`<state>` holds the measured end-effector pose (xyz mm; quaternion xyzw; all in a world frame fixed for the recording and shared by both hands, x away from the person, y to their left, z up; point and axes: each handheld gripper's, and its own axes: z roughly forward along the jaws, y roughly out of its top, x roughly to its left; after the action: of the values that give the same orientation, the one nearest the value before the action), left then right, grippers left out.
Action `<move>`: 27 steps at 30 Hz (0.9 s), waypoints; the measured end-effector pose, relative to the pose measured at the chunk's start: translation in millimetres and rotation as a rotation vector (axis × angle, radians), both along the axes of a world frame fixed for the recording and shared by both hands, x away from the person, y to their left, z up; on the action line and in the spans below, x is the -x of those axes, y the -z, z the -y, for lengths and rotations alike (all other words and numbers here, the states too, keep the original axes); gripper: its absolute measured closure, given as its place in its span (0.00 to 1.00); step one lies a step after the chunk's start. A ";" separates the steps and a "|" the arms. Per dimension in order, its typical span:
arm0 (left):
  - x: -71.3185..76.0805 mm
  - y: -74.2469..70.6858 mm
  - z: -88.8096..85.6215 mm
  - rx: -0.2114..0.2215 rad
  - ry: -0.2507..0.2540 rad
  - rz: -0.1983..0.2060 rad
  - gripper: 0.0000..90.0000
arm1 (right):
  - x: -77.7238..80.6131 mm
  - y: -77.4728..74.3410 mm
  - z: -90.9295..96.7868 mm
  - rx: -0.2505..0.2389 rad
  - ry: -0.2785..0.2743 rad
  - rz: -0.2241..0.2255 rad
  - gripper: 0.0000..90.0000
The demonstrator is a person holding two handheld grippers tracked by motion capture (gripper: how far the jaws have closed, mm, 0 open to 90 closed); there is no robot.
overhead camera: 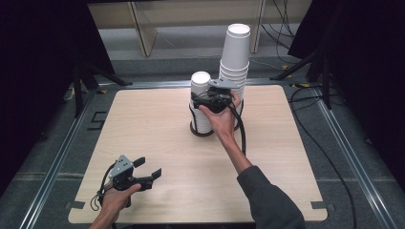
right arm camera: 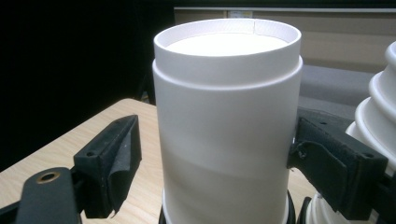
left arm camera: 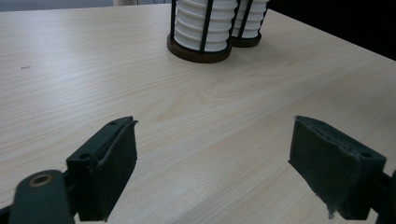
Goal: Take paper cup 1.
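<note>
At the far middle of the pale wooden table [overhead camera: 157,129], two stacks of white paper cups stand side by side in black wire holders with dark round bases. The shorter stack of white paper cups [overhead camera: 200,102] is on the left, the taller stack of white paper cups [overhead camera: 235,62] just beside it on the right. The right tongs [overhead camera: 210,98] are at the upper part of the shorter stack. In the right gripper view the top white paper cup [right arm camera: 227,126] of that stack stands upright between the two black jaws: the right jaw lies against the cup wall, the left jaw stands clear of it with a gap. Tongs released, not yet pressing the cup from both sides. The taller stack [right arm camera: 380,107] shows at the right edge of that view, close behind the right jaw.

The left tongs [overhead camera: 143,171] are held near the table's front left corner, well apart from both stacks, jaws spread, nothing between them, bare table below.
</note>
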<state>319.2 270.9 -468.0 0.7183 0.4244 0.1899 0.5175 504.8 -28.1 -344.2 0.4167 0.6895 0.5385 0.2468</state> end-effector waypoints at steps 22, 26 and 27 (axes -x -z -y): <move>0.6 -0.6 0.3 -0.003 0.005 -0.001 0.16 | -10.7 9.3 -14.1 0.014 0.109 -0.036 0.18; 0.7 -0.8 0.4 -0.003 0.006 0.000 0.16 | -12.4 7.6 -17.1 0.020 0.117 -0.039 0.19; 0.8 -0.9 0.3 -0.004 0.006 0.000 0.16 | -12.4 6.9 -17.6 0.018 0.118 -0.042 0.19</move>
<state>318.4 270.5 -467.2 0.7206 0.4221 0.1891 0.5166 517.2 -10.5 -351.1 0.4656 0.6735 0.5081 0.2673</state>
